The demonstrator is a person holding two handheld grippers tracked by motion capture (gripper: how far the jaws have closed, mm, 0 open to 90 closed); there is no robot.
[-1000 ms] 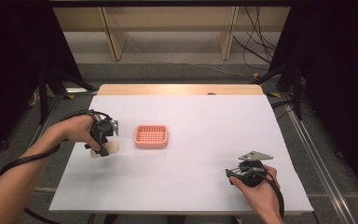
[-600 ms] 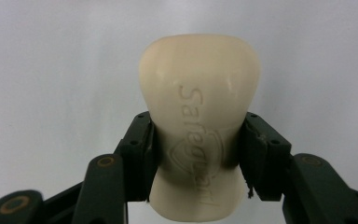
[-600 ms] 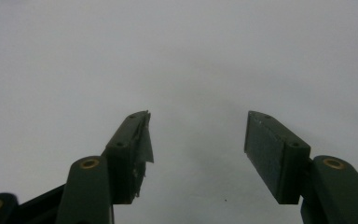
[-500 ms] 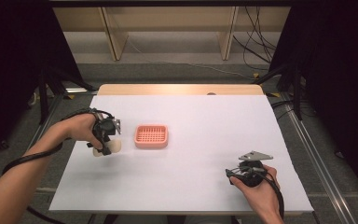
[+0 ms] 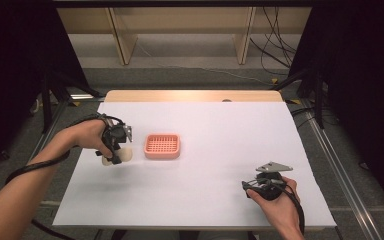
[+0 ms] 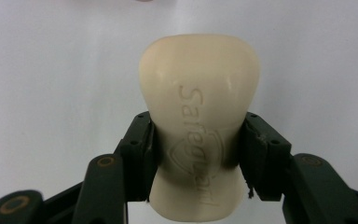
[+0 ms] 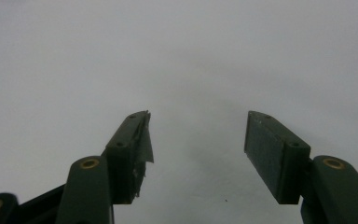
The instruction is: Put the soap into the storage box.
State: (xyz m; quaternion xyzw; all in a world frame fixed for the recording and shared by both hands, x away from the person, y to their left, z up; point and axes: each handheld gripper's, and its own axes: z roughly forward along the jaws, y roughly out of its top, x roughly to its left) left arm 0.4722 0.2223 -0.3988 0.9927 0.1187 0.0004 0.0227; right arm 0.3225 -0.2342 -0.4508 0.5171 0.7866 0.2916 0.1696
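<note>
Cream soap bar (image 6: 199, 123) pinched at its waist between the closed jaws of the left gripper (image 5: 114, 151), just left of the empty pink soap dish (image 5: 162, 146) and not yet placed in it, while the right gripper (image 5: 264, 183), well right of the dish, gapes empty.

A white table (image 5: 215, 145) carries a pink ribbed tray (image 5: 162, 146). Wooden shelving (image 5: 180, 30) and loose cables (image 5: 275, 55) occupy the floor beyond.
</note>
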